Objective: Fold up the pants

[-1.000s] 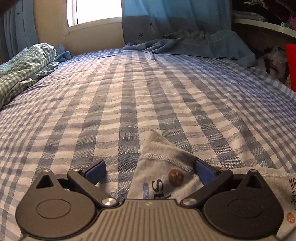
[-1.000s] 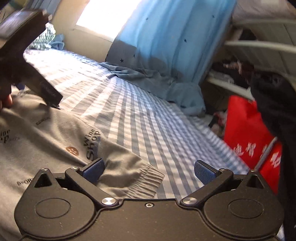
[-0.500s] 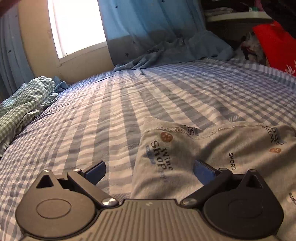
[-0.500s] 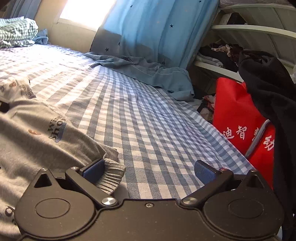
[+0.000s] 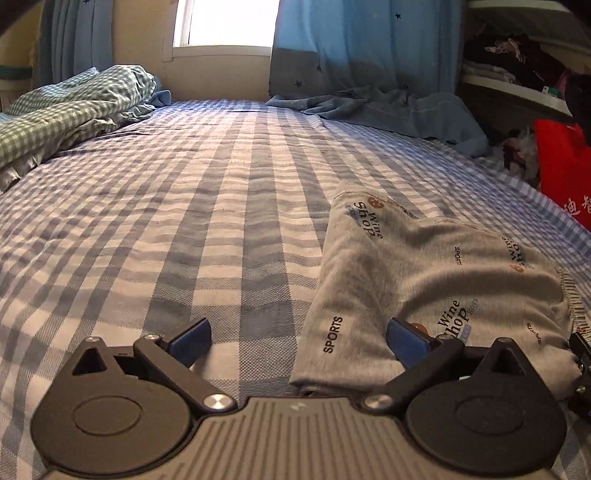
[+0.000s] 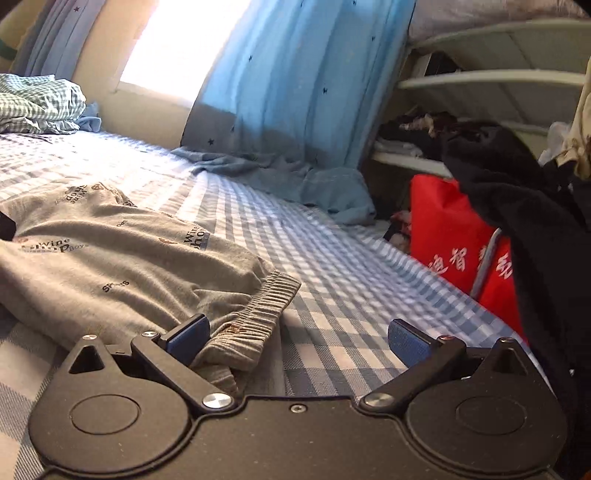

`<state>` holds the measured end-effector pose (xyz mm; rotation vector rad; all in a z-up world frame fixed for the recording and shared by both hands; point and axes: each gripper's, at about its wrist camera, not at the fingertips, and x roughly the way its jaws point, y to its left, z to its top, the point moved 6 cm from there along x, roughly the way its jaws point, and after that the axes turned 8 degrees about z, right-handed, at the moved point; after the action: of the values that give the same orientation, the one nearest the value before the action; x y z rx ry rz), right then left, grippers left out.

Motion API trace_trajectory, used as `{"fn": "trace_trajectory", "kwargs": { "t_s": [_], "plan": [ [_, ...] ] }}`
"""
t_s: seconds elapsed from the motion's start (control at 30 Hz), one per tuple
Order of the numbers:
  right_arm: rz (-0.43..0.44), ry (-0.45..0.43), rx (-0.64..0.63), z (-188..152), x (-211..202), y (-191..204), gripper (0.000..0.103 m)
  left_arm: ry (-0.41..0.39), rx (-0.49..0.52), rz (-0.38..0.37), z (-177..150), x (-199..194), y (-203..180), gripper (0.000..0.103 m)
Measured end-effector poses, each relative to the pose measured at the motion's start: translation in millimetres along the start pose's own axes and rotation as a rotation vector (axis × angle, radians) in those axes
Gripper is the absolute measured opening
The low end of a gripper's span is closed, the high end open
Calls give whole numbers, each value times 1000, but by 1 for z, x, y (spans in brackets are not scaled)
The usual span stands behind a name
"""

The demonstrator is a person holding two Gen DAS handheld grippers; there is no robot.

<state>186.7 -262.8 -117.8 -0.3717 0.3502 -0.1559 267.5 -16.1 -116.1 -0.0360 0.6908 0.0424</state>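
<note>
A home bedroom, plainly lived in. Ahead of the left gripper, a bed spread with a blue-and-white checked sheet point(image 5: 207, 206), a rumpled green gingham quilt point(image 5: 74, 107) bunched far left, a sunlit window point(image 5: 225, 22) straight on with star-printed blue curtains point(image 6: 303, 85) trailing onto the mattress. Right of the right gripper, shelves point(image 6: 491, 81) stuffed with clothes and a red bag point(image 6: 450, 236) beside the bed.

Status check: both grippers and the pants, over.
Left hand-held gripper open. Right hand-held gripper open. Grey pants folded on checked bedsheet. Nothing in the way.
</note>
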Motion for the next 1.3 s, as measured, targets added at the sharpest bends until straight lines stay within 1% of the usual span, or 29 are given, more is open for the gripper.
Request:
{"fn": "trace_trajectory", "kwargs": {
  "t_s": [0.13, 0.2, 0.27, 0.5, 0.8, 1.07, 1.17, 1.23, 1.27, 1.3],
  "plan": [
    [-94, -67, -172, -3, -9, 19, 102, -1, 13, 12, 0, -1, 2, 102],
    [-136, -94, -212, -4, -12, 23, 102, -1, 12, 11, 0, -1, 2, 102],
    [-151, -99, -202, -5, -14, 21, 102, -2, 9, 10, -1, -1, 1, 102],
    [-151, -104, -191, -6, -15, 17, 102, -2, 10, 10, -1, -1, 1, 102],
    [-215, -161, -217, -9, -23, 24, 102, -2, 10, 10, -1, -2, 1, 103],
    [-226, -169, -215, -9, -24, 24, 102, -3, 8, 8, -1, -2, 1, 102],
    [-221, -163, -203, -10, -24, 24, 102, -8, -11, -7, -1, -1, 0, 102],
    [-197, -145, -183, -9, -24, 21, 102, -16, -40, -32, -1, -3, 4, 103],
    [-165, -131, -169, -8, -23, 19, 102, -21, -59, -52, 0, -4, 7, 103],
    [-111, -115, -152, -6, -22, 16, 102, -20, -75, -79, 1, -6, 10, 103]
  ]
}}
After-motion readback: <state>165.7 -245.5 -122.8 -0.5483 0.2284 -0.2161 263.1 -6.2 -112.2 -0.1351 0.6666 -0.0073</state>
